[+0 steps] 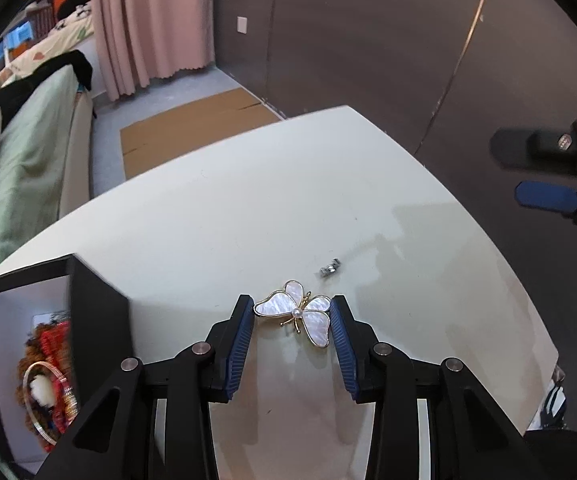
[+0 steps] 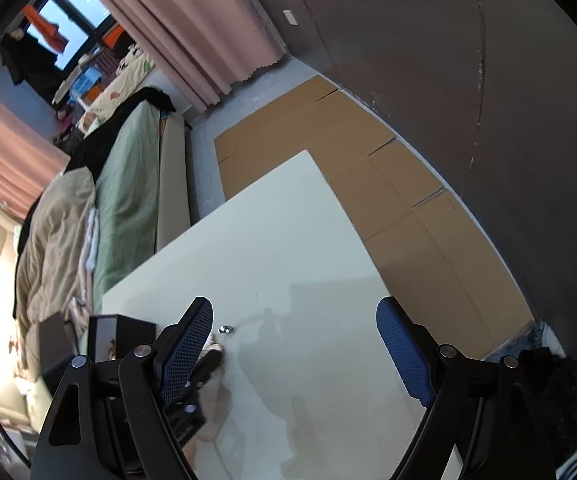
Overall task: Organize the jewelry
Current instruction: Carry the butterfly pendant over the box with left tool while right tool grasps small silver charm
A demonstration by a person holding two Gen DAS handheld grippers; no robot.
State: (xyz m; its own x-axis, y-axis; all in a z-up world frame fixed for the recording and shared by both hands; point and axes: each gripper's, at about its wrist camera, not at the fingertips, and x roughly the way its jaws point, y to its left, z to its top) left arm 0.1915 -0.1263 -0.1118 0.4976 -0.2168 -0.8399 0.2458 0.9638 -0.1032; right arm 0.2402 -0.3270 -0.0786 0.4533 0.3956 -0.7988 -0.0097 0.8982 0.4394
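The pale counter [image 1: 248, 200] carried everything. At its left edge stood an open black jewelry box [image 1: 88, 320] already holding a bangle and colourful pieces. The left claw [image 1: 291, 322] sat low over the counter with its blue pads on either side of the butterfly brooch [image 1: 300, 312], each pad touching or all but touching a wingtip; whether they pressed I could not tell. The right claw [image 2: 294, 346] hung wide open and empty above bare counter. The brooch lay flat, near the counter's middle. It looked light, stiff and thin, with glossy shell wings that would likely slip or chip under a hard squeeze; a gentle pinch across the gold-rimmed wing edges seemed safest. Just beyond it lay a small silver piece [image 1: 330, 267], tiny and probably fiddly.
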